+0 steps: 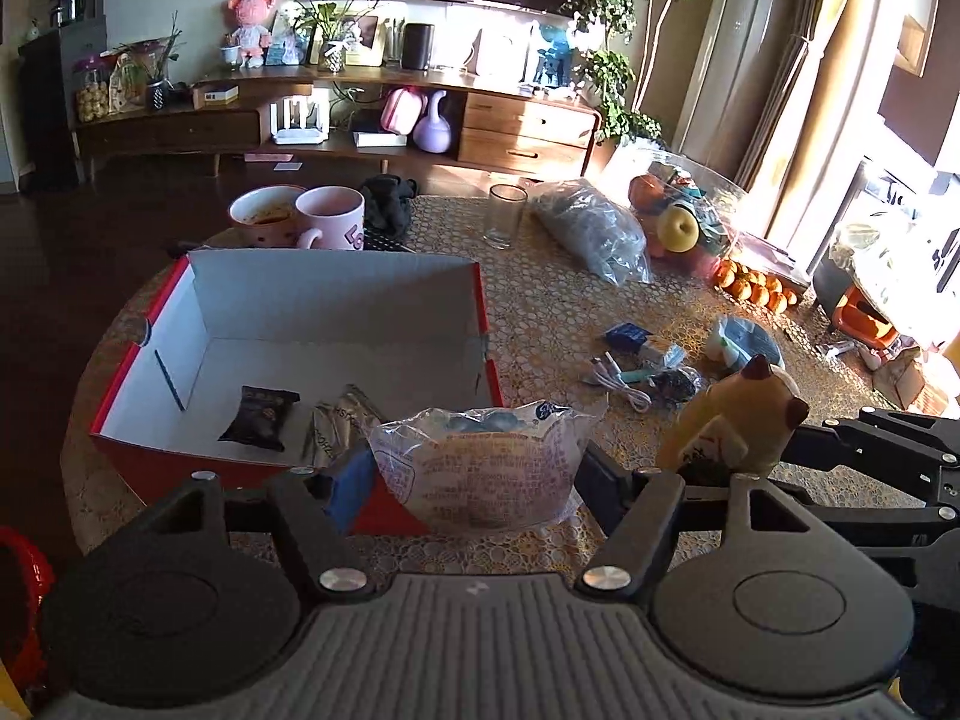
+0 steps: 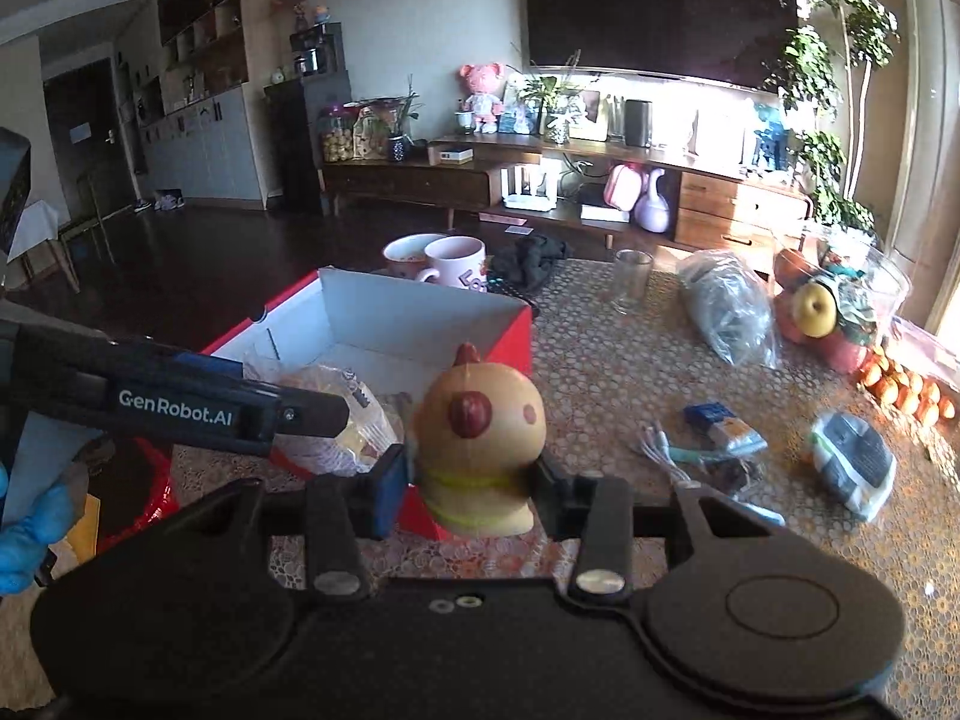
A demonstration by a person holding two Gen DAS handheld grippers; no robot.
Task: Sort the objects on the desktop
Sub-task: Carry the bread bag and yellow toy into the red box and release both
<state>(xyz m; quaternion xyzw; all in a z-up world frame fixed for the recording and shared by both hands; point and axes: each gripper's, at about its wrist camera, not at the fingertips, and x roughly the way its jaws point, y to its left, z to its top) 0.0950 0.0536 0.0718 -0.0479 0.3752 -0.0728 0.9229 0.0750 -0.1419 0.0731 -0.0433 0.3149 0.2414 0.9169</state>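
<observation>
Resting on the patterned table (image 1: 540,312), the red box (image 1: 138,354) with white walls is holding a dark snack packet (image 1: 259,417) and a striped packet (image 1: 336,426) on its floor. The left gripper (image 1: 474,480) is clasping a clear plastic bag (image 1: 480,468) by the box's near corner. The right gripper (image 2: 471,495) is clamping a yellow chick toy (image 2: 480,438) just beside that same corner. Cables (image 1: 624,381) and small packets (image 1: 636,342) are lying loose to the right.
</observation>
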